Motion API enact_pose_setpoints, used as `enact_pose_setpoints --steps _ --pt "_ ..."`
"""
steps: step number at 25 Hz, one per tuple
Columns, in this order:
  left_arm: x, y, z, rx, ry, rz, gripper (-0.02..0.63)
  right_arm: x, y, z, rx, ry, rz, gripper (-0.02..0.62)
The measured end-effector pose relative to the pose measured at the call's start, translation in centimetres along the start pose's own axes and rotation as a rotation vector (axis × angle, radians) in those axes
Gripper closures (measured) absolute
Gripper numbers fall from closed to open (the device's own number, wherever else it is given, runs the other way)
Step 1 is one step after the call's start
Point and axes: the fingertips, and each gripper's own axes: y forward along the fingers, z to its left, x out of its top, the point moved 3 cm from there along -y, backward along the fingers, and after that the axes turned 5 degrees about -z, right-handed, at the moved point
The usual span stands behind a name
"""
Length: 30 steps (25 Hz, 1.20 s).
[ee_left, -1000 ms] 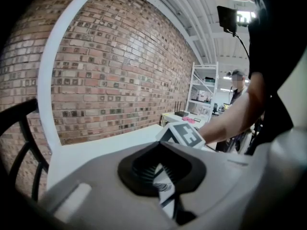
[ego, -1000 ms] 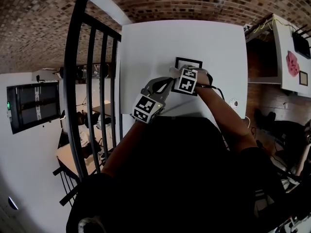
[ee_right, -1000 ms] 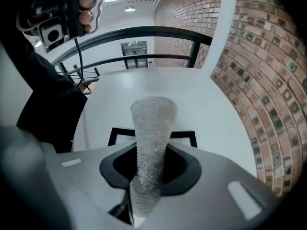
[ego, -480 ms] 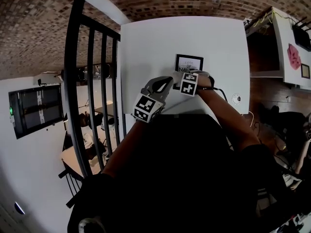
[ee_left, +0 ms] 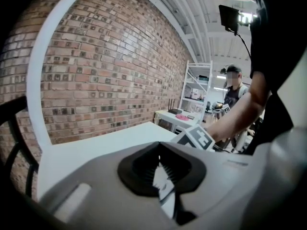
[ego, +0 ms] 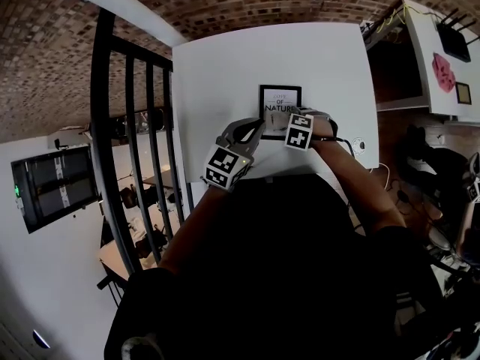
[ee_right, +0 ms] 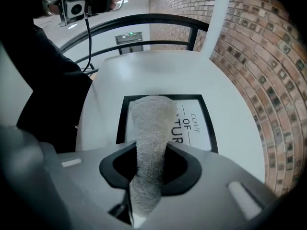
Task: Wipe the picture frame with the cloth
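Head view: black rectangular picture frame lies flat mid white table. The right gripper is at its 6 o'clock edge, the left gripper at 8 o'clock.
Left gripper view: jaws together, nothing gripped.
Right gripper view: jaws clamped on a grey fuzzy cloth, its tip on the frame's 9 o'clock side.
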Motion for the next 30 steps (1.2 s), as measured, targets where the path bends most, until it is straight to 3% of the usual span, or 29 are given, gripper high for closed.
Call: enact_pose_setpoints --steps 10,23,30 --pt "-0.2 0.8 -0.1 -0.002 0.012 -0.001 0.604 -2.0 -1.5 -0.7 -0.025 0.043 0.016 0.494" --pt "-1.1 -1.7 1.9 0.088 -0.006 0.017 0.604 6.7 0.1 1.6 0.053 -0.064 -0.061 0.494" --pt "-1.8 -2.1 2.0 0.09 -0.033 0.026 0.604 6.8 2.1 3.7 0.106 -0.071 -0.014 0.494"
